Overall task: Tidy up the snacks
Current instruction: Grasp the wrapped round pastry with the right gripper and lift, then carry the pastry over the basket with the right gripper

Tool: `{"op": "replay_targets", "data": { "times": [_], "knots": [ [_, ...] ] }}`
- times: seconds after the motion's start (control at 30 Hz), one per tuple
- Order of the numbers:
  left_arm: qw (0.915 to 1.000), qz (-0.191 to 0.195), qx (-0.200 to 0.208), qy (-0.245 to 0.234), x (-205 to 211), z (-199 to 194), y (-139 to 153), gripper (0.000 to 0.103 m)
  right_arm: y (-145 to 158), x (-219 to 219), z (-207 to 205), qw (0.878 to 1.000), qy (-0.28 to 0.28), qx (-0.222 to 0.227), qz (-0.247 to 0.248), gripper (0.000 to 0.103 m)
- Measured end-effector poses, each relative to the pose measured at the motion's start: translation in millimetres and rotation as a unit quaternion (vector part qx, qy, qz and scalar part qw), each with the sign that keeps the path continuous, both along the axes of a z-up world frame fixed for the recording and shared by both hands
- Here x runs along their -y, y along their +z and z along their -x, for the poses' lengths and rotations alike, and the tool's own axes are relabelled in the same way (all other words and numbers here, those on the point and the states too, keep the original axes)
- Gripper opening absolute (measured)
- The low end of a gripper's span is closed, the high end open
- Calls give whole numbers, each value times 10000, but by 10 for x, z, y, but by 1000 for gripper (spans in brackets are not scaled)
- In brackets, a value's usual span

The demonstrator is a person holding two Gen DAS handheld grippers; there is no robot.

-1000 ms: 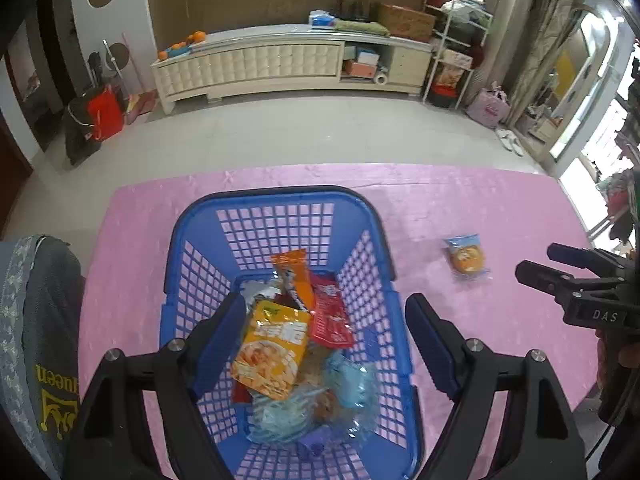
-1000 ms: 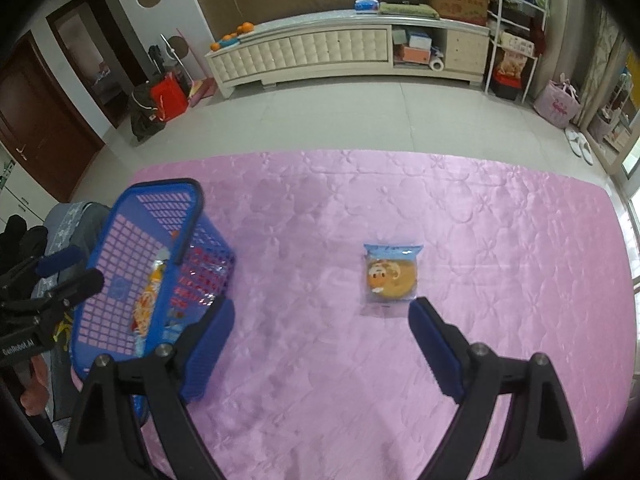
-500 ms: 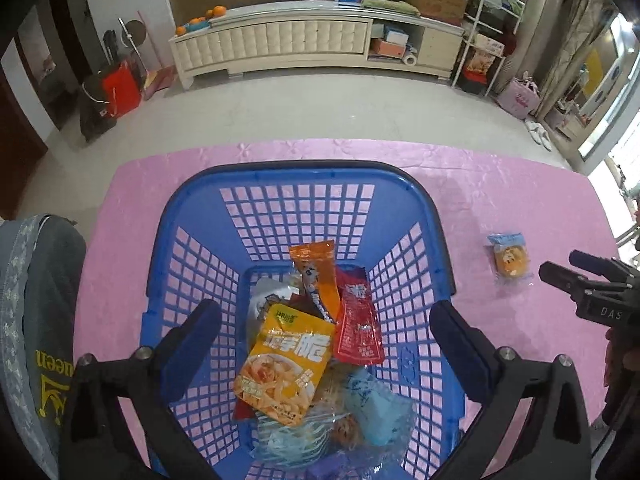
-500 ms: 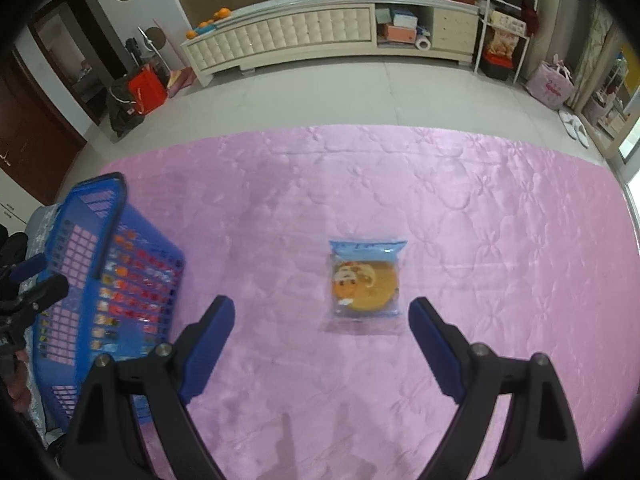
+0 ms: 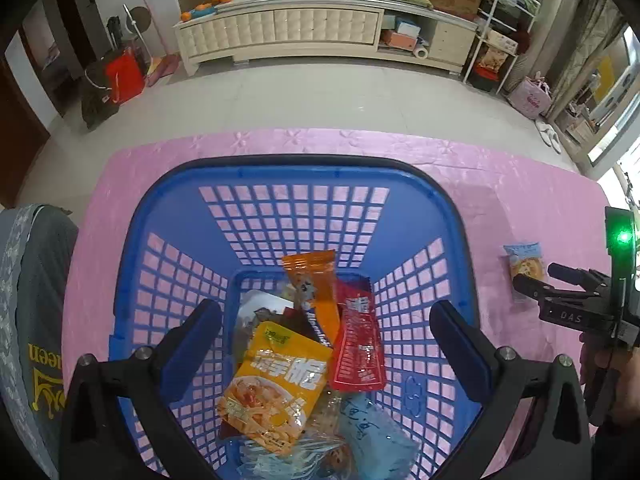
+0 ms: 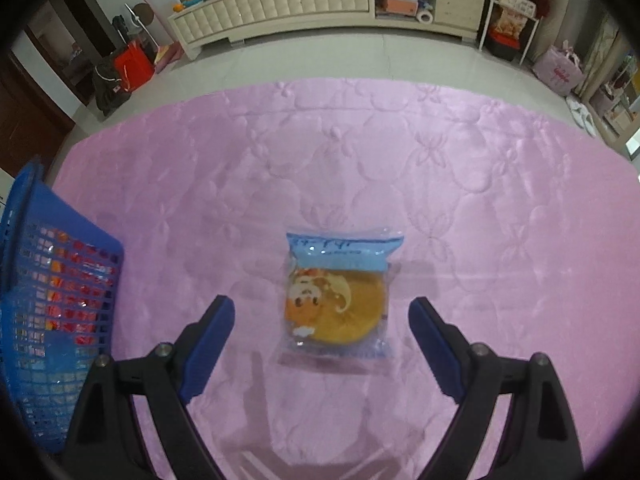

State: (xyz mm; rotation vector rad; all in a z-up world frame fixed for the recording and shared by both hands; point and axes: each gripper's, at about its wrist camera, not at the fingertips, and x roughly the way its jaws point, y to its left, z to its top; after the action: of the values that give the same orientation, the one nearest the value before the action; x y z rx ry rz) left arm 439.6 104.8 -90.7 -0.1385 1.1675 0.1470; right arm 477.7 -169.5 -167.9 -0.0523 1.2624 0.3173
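Note:
A blue plastic basket [image 5: 296, 204] stands on the pink tablecloth [image 5: 520, 184] and holds several snack packs, among them a yellow pack [image 5: 276, 388], a red pack [image 5: 358, 348] and an orange pack [image 5: 316, 280]. My left gripper [image 5: 324, 336] is open and empty, above the basket. A clear-and-blue wrapped cake [image 6: 338, 300] lies flat on the cloth [image 6: 400, 152]. My right gripper [image 6: 322, 332] is open, its fingers on either side of the cake's near half, apart from it. The basket shows at the left of the right wrist view [image 6: 60, 280]. The cake [image 5: 524, 264] and right gripper [image 5: 536, 280] show in the left wrist view.
Beyond the table's far edge is tiled floor, with a long white cabinet [image 5: 304, 32] along the wall. A grey chair back [image 5: 32, 304] stands at the table's left side. Shelving [image 5: 500, 40] and bags stand at the right.
My right gripper has moved forward and down, so the cake now lies between its open fingers. My left gripper has drawn closer over the basket, staying open.

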Motion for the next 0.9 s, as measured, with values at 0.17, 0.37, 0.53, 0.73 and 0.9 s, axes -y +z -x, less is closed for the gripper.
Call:
{"op": "replay_targets", "data": {
  "times": [0.17,0.37,0.53,0.73,0.9],
  "knots": [
    [9999,57,23,-114,7,-8,13,103,-51,-47,0,9998,112,68,-121,91],
    [9998,-107,86,-114,65,45,25,103,-13,-24,92,9995,68,266,-123,58],
    [9992,-244,247,-218,152,146,127,103,262,-8,322,9983,268,381,-340,58],
    [9989,1,420,-202,137,327,332,103,654,11,535,9959,387,504,-648,58],
    [9981,13,591,-200,87,554,532,103,944,-90,739,9934,574,679,-722,58]
  ]
}}
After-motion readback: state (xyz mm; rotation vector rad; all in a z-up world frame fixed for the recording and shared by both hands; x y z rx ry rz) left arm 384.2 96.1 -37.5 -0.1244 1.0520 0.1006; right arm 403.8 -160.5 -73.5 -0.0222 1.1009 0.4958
